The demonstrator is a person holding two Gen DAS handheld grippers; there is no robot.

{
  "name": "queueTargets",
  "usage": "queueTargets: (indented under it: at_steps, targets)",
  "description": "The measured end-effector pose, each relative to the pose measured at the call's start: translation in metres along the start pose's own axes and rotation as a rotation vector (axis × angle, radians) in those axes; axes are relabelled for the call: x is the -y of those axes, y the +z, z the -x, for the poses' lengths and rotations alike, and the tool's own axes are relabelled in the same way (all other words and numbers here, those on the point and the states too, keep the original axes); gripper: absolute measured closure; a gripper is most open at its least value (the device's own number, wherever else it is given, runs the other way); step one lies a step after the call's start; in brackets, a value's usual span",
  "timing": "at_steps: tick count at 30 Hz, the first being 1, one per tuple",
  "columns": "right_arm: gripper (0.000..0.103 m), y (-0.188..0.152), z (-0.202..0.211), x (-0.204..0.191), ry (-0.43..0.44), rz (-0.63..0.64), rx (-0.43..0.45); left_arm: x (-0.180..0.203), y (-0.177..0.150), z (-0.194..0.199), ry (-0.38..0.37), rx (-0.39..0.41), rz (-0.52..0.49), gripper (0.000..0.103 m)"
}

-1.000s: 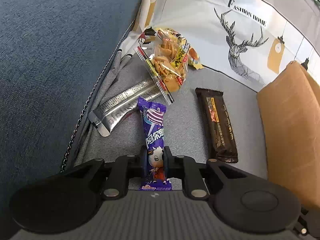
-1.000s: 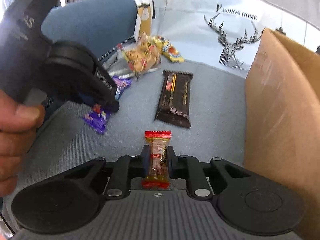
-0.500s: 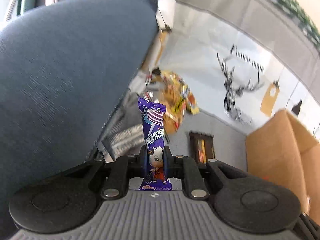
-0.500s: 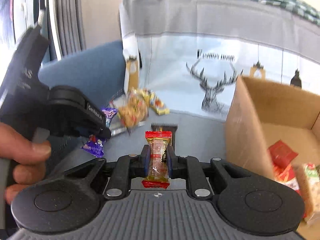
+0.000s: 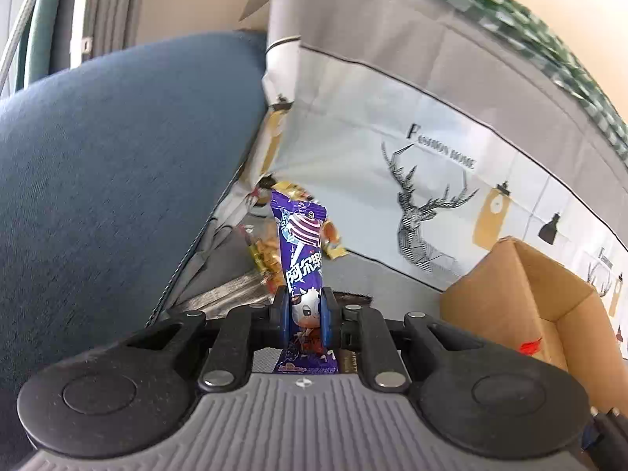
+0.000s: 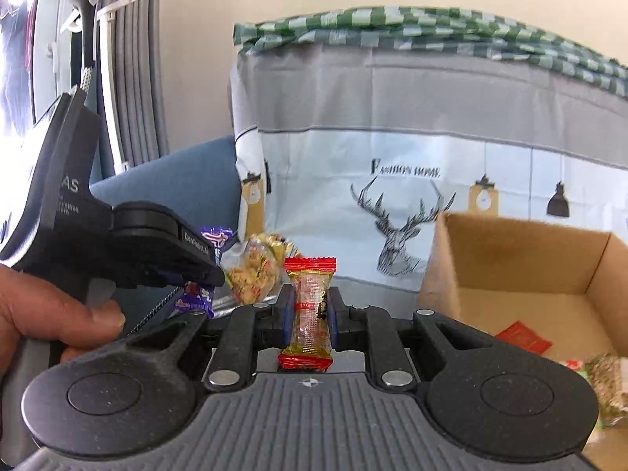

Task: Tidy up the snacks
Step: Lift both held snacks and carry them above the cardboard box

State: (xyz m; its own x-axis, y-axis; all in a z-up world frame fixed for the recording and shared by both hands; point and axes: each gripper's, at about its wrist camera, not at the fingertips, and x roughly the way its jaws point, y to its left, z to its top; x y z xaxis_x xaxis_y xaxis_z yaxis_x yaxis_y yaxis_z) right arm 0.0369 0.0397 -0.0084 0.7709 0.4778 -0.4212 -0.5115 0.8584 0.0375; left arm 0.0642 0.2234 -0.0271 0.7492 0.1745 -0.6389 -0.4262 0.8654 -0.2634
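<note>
1. My left gripper is clenched on a purple foil candy wrapper with a cartoon cow and a swirl lollipop print; the blue pads press both its sides near the lower end, and the wrapper stands upright toward twelve o'clock.
2. The wrapper carries white Chinese characters down its middle; I cannot read the small print at its bottom edge.
3. My right gripper is clamped just as narrowly on a small clear candy packet with red crimped ends, held upright between the pads. Its label is too small to read.
4. In the right wrist view the left gripper's black body sits at nine o'clock, carried by a hand; it shows the letters "AS" and, on the arm, something like "GenRobot".
5. The open brown cardboard box lies at three o'clock in the right view and at four o'clock in the left. A red packet and a green-and-white bag of grainy snack lie inside.
6. Behind the purple wrapper, at twelve o'clock, a clear bag of golden fried snacks and a silvery pouch lie on the grey seat.
7. The grey-and-white cloth with a deer drawing reads "FASHION HOME".
8. A blue fabric cushion fills nine o'clock in the left view.
</note>
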Motion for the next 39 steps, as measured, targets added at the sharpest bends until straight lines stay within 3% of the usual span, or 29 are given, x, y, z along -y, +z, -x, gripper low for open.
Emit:
queueTargets:
  at_steps: [15, 22, 28, 39]
  targets:
    - [0.085, 0.020, 0.040, 0.046, -0.094, 0.019, 0.088, 0.048, -0.001, 0.034, -0.101, 0.100, -0.058, 0.087]
    - [0.085, 0.023, 0.059, 0.082, -0.184, 0.015, 0.151, 0.089, -0.009, 0.048, -0.197, 0.162, -0.065, 0.087]
    - [0.085, 0.018, 0.067, 0.118, -0.267, -0.022, 0.147, 0.127, -0.021, 0.056, -0.294, 0.198, -0.097, 0.087]
    - [0.085, 0.013, 0.075, 0.146, -0.365, -0.037, 0.168, 0.187, -0.057, 0.078, -0.447, 0.253, -0.234, 0.087]
